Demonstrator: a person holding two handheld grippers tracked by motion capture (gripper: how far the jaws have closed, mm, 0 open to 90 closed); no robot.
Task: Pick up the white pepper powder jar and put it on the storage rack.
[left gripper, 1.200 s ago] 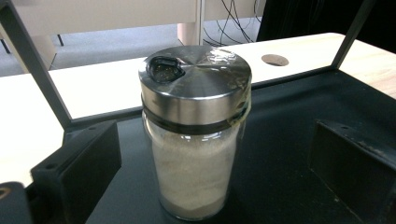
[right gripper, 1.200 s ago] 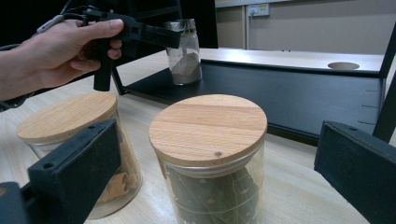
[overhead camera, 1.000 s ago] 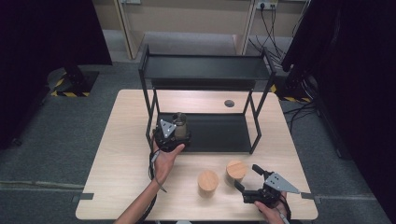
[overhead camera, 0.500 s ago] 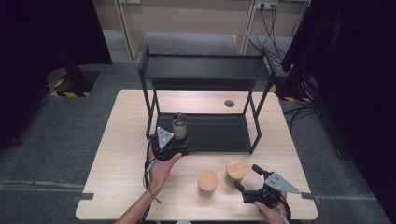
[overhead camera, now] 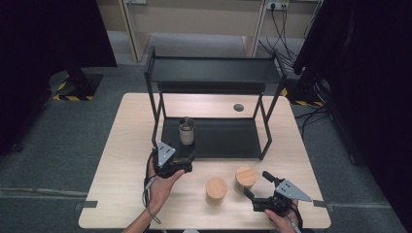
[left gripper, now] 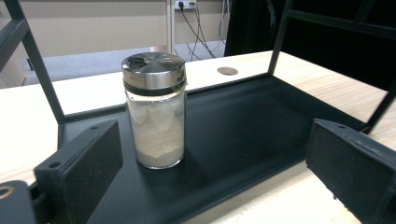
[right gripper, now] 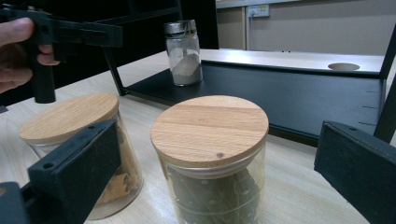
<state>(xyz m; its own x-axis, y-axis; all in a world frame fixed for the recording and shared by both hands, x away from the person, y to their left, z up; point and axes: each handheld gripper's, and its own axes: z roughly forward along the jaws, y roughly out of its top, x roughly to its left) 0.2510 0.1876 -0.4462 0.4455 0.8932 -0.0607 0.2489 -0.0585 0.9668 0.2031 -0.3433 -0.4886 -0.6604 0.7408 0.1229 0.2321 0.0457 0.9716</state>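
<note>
A glass shaker (overhead camera: 186,130) with a metal lid and pale powder stands upright on the left part of the black rack's lower shelf (overhead camera: 223,138). My left gripper (overhead camera: 188,162) sits just in front of the shelf edge, open and apart from the shaker. In the left gripper view the shaker (left gripper: 155,116) stands beyond my spread jaws (left gripper: 215,163), nearer the left one. Two wooden-lidded glass jars (overhead camera: 216,188) (overhead camera: 245,177) stand on the table's front. My right gripper (overhead camera: 258,184) is open, and the right jar (right gripper: 210,154) sits between its jaws, untouched.
The black two-level rack has a top shelf (overhead camera: 214,70) and thin corner posts (overhead camera: 155,111). A round cable hole (overhead camera: 238,107) lies in the table behind the rack. In the right gripper view the other jar (right gripper: 70,121) is at the left, with the shaker (right gripper: 183,51) behind.
My left gripper has let go of the shaker and drawn back toward the person. The shaker stays on the lower shelf. My right gripper has not moved.
</note>
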